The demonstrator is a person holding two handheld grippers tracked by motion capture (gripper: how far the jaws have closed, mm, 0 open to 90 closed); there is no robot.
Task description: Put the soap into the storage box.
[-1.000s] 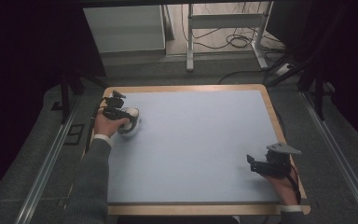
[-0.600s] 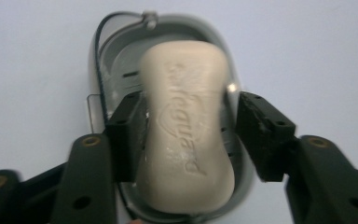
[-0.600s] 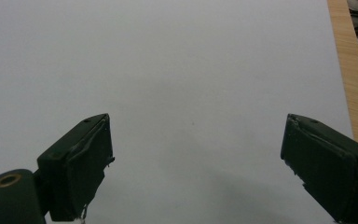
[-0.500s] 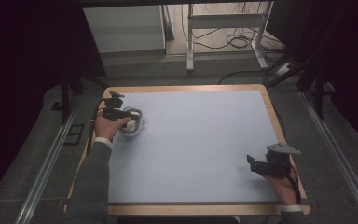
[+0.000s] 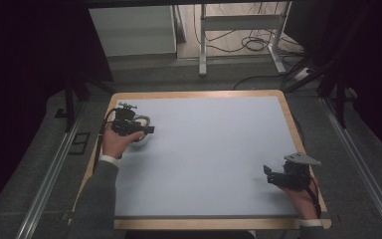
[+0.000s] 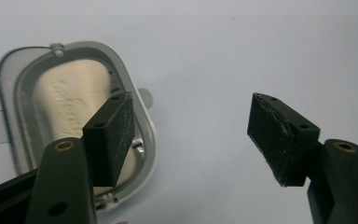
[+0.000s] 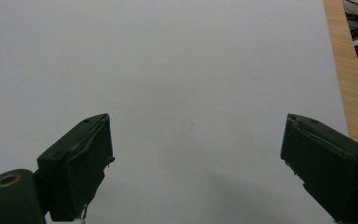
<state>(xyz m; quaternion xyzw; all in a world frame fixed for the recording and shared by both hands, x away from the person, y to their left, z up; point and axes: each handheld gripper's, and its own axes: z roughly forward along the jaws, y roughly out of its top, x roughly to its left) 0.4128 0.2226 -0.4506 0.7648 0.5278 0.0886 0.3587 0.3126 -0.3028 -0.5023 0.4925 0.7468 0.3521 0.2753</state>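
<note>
Soap box, clear-lidded with a grey rim and a cream bar of soap inside, lies flat on the pale blue desk near its far-left corner. Left gripper hovers at the box; in the left gripper view its fingers are spread wide, one finger over the box's near rim, the other over bare desk beside it. Nothing is pinched. Cannot tell whether the finger touches the lid or hangs just above it.

Right gripper rests near the front-right corner, well apart from the box, fingers spread over bare desk, next to the wooden edge.

Judged step: approach and alignment for a grasp on the box, not yet closed. Next move likely calls for shifting the left gripper sideways so both fingers straddle the box's narrow width, lowering, then closing on the rim; the smooth lid may slip.
</note>
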